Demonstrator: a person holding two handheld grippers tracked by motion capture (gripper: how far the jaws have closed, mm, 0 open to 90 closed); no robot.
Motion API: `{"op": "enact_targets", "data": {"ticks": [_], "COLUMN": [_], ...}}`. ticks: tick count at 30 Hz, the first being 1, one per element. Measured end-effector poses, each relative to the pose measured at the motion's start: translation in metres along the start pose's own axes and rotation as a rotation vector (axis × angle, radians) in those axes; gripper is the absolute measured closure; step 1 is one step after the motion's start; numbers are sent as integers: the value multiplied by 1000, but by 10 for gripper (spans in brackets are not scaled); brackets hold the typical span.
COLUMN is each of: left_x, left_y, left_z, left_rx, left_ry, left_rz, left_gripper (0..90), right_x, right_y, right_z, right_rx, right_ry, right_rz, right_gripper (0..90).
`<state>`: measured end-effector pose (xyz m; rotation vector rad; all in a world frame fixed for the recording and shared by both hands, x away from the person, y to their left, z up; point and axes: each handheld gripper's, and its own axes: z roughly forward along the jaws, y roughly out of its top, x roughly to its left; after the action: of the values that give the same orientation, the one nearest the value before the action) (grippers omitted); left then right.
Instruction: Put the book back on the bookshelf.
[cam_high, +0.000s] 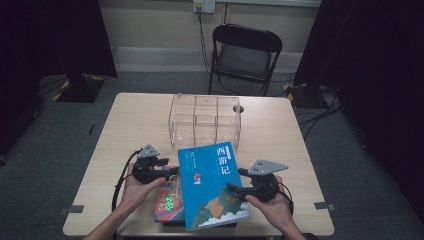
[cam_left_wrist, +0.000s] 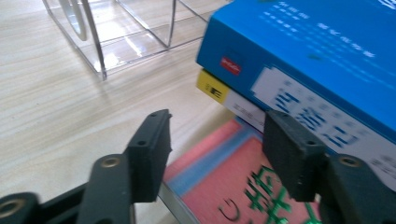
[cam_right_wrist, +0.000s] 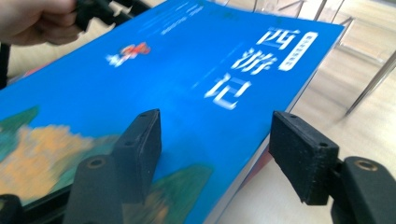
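A: Blue book (cam_high: 212, 185) lay at the near edge of the table (cam_high: 135, 115), topmost on a small stack and skewed across the red book (cam_high: 167, 200) beneath it; we judged that the skew left its long edges overhanging and free to be taken.

B: Beyond it we left the clear organiser (cam_high: 205, 120) at mid-table, its upright compartments apparently meant to take the books.

A: We set the left gripper (cam_high: 170, 172) at the blue book's left edge and the right gripper (cam_high: 234, 190) at its right edge, so that both sides could be steadied together.

B: Both pairs of jaws stood apart. In the left gripper view the pads straddled the red cover without pressing anything; in the right gripper view they spanned the blue cover's corner, gripping nothing.
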<state>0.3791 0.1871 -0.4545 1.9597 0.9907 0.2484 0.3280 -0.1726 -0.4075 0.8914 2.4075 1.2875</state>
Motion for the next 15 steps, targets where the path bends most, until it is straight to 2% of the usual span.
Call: {"op": "enact_targets", "data": {"ticks": [3, 5, 7, 9, 11, 14, 15], "left_x": [-6, -11, -10, -8, -8, -3, -2], "left_y": [-1, -1, -2, -3, -4, -3, -2], "left_z": [-6, -8, -7, -5, -2, 1, 3], "left_rx": [-8, -20, -25, -20, -18, -4, 1], "left_ry": [-9, 17, 10, 7, 40, 41, 54], "left_rz": [18, 56, 39, 27, 32, 17, 8], "left_gripper": [333, 323, 324, 322, 326, 334, 340], "right_x": [-9, -16, -21, -23, -23, -20, -19], "right_y": [6, 10, 11, 10, 9, 8, 8], "right_z": [8, 16, 23, 28, 27, 25, 25], "right_rx": [-13, -12, -17, -30, -28, -13, -12], "right_ry": [-4, -10, -10, 3, 7, 6, 3], "right_rz": [1, -3, -1, 33, 48, 58, 60], "right_gripper": [335, 315, 284, 268, 267, 269, 270]}}
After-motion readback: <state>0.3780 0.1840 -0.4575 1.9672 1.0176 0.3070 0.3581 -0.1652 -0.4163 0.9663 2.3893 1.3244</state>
